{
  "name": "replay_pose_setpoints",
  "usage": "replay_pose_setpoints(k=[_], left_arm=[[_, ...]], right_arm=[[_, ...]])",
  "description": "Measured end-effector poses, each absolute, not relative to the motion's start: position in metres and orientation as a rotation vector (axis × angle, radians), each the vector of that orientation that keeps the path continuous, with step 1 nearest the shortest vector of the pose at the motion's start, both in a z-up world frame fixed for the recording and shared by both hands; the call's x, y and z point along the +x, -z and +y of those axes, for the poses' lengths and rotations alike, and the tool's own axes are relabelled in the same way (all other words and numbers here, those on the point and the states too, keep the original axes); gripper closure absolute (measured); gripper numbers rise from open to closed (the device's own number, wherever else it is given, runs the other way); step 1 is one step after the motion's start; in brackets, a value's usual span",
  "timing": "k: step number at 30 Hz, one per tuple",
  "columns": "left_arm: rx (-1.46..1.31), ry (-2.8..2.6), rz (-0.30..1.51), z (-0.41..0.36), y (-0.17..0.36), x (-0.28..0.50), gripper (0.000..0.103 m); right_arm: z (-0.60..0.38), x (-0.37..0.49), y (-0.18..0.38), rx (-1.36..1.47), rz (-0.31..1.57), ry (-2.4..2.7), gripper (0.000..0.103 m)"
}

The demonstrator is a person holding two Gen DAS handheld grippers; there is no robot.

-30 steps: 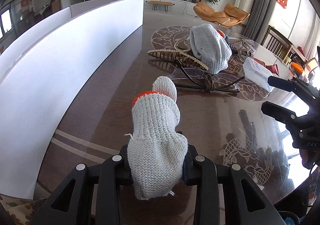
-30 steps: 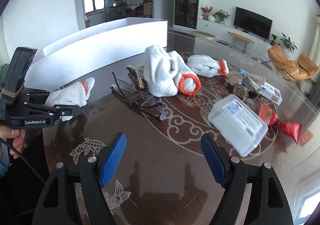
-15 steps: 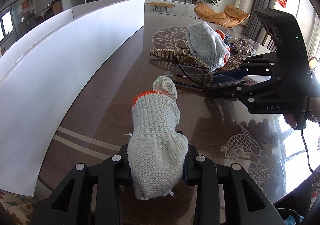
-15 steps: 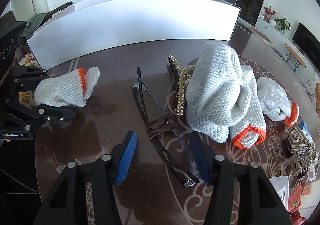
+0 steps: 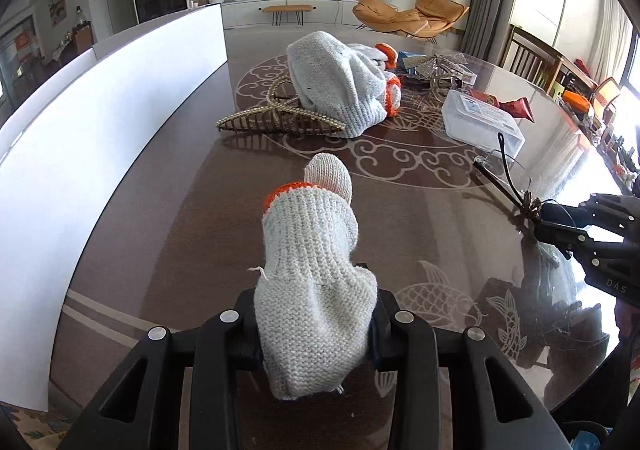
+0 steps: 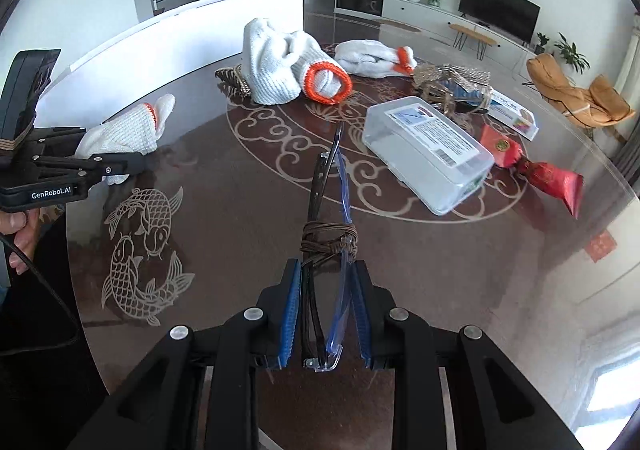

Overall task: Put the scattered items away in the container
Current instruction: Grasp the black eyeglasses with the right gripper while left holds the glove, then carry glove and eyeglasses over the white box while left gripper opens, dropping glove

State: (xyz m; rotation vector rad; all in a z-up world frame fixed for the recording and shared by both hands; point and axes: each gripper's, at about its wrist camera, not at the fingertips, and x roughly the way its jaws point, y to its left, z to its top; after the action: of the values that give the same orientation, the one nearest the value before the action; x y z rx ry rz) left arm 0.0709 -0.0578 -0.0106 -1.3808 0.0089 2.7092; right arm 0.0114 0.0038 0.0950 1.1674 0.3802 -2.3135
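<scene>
With my left fingers (image 5: 316, 326) clenched on a knit glove (image 5: 312, 270) and my right fingers (image 6: 326, 324) just closed on the folded glasses (image 6: 326, 250), both needed carrying to the white container (image 5: 100, 98) far left.

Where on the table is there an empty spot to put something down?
Bare tabletop lies by the fish pattern, between the left gripper holding a glove and the right gripper holding the glasses. It is crowded farther back: glove pile, plastic box, red packets.
</scene>
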Motion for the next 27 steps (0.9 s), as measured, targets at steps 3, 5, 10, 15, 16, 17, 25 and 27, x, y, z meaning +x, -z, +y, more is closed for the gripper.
replay_pose_setpoints(k=[3, 5, 10, 15, 16, 17, 25, 27], left_arm=[[-1.373, -2.705, 0.05, -0.04, 0.011, 0.052, 0.058], [-1.385, -2.7, 0.062, -0.036, 0.011, 0.044, 0.045], [-1.425, -2.704, 0.073, -0.039, 0.014, 0.037, 0.021], [-1.419, -2.717, 0.067, -0.044, 0.015, 0.034, 0.021], [-1.417, -2.716, 0.068, -0.044, 0.015, 0.033, 0.021], [-1.417, -2.712, 0.067, -0.043, 0.015, 0.032, 0.026], [-1.395, -2.605, -0.057, -0.041, 0.002, 0.046, 0.07], [-1.392, -2.576, -0.126, -0.039, -0.001, 0.053, 0.07]], right_arm=[[0.029, 0.012, -0.095, 1.168, 0.303, 2.405, 0.075], [0.037, 0.01, -0.096, 1.169, 0.252, 2.415, 0.066], [0.019, -0.004, -0.094, 1.18, 0.29, 2.43, 0.053], [0.016, -0.011, -0.091, 1.183, 0.285, 2.435, 0.052], [0.016, -0.011, -0.092, 1.183, 0.285, 2.435, 0.052], [0.016, -0.011, -0.091, 1.182, 0.286, 2.435, 0.052], [0.02, 0.003, -0.096, 1.17, 0.212, 2.478, 0.078], [0.024, 0.009, -0.103, 1.17, 0.117, 2.476, 0.078]])
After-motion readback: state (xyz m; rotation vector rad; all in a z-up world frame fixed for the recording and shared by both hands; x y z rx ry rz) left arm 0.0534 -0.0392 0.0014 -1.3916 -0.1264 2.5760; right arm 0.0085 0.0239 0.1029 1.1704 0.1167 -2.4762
